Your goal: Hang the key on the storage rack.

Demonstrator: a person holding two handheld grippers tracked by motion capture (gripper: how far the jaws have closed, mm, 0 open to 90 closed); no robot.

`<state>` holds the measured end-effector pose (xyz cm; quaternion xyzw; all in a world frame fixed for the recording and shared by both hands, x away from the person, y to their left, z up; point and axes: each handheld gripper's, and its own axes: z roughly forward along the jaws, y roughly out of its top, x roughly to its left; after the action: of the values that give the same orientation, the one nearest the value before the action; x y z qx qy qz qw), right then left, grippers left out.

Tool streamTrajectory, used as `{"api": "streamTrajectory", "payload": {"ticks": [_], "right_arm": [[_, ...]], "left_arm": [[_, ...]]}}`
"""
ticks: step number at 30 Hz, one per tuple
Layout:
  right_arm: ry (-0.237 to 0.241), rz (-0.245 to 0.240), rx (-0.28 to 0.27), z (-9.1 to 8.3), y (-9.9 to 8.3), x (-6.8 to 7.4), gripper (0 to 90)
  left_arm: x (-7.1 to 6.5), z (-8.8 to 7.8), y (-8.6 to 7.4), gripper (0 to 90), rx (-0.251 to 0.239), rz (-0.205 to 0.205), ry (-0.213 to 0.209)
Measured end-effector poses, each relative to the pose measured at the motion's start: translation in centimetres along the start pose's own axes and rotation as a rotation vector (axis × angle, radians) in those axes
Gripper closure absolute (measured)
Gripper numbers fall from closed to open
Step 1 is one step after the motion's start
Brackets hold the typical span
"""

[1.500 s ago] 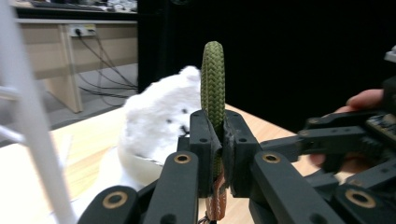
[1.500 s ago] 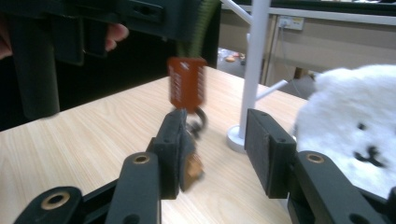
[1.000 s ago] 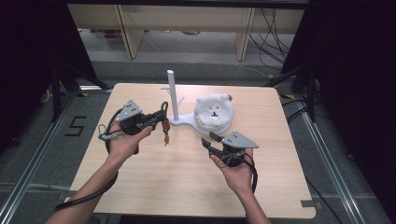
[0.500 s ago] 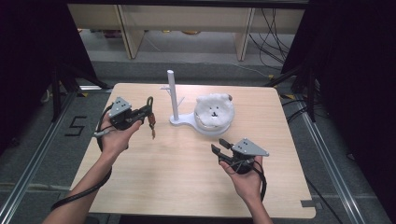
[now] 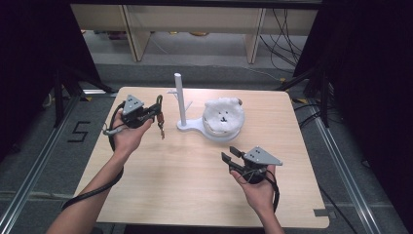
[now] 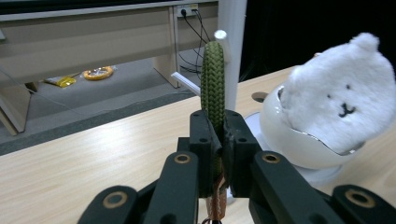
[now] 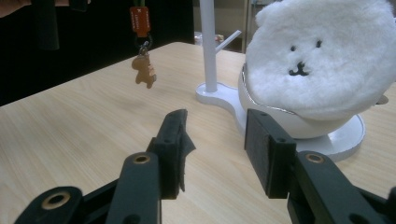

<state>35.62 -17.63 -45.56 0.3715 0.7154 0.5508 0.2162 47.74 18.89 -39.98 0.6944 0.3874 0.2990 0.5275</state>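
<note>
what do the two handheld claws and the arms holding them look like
Both are black handheld tools. The left claw and right claw each carry a grey three-cornered plate on top and trail a black cable looping by the wrist. In the gripper views, the jaws are black bars with brass-coloured pivot rings and flat black pads. The forearms are bare, no sleeves or gloves visible.

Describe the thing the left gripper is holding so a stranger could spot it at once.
Start at the white stand with its tall post near the middle of the wooden table. Just left of the post, the left gripper is shut on a keychain: a green braided loop with an orange tag and a small brown figure dangling in the air. Nothing else hangs; the fluffy white bear sits in a bowl.
</note>
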Motion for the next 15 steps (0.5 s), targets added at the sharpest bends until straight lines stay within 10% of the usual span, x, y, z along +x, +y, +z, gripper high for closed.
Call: {"api": "streamTrajectory", "payload": {"ticks": [15], "right_arm": [[0.002,-0.002,0.000,-0.2,-0.2,-0.3,59.7]], "left_arm": [[-0.4,2.2,1.1,83.2,0.003,0.005,0.021]]}}
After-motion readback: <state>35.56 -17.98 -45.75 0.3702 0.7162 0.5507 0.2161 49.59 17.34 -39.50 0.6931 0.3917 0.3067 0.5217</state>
